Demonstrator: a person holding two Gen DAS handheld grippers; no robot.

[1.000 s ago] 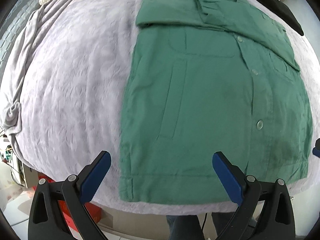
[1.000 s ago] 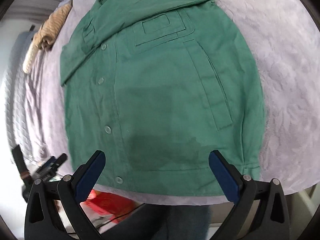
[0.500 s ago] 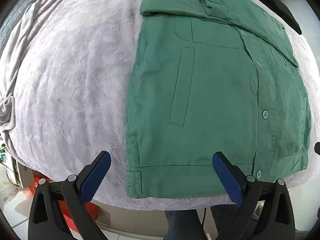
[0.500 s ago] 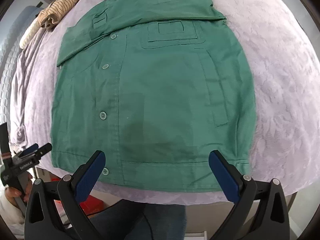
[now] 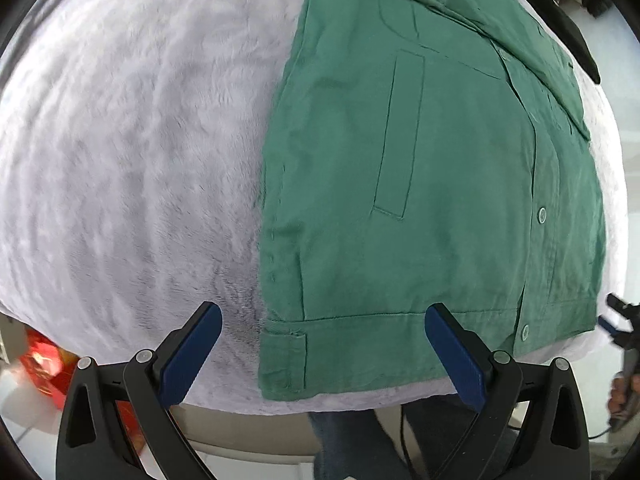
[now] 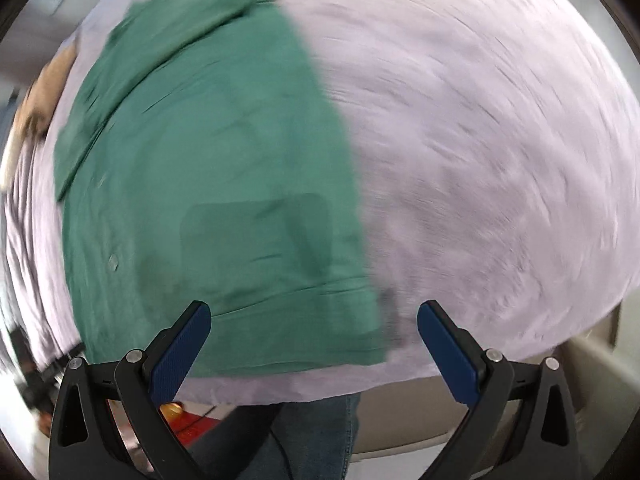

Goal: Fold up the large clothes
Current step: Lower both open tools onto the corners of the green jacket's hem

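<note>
A green jacket (image 5: 420, 184) lay flat, front up, on a pale fleece blanket (image 5: 132, 160), its hem at the near edge. The left tongs (image 5: 322, 354) hung spread wide over the hem's left corner, gripping nothing; the right tongs (image 6: 314, 354), equally wide and empty, hung over the right corner in a badly blurred view. A pinch might catch the blanket as well, dragging it into the fold.

Bare blanket (image 5: 132, 152) lies open beside the green jacket (image 5: 432, 184).
</note>
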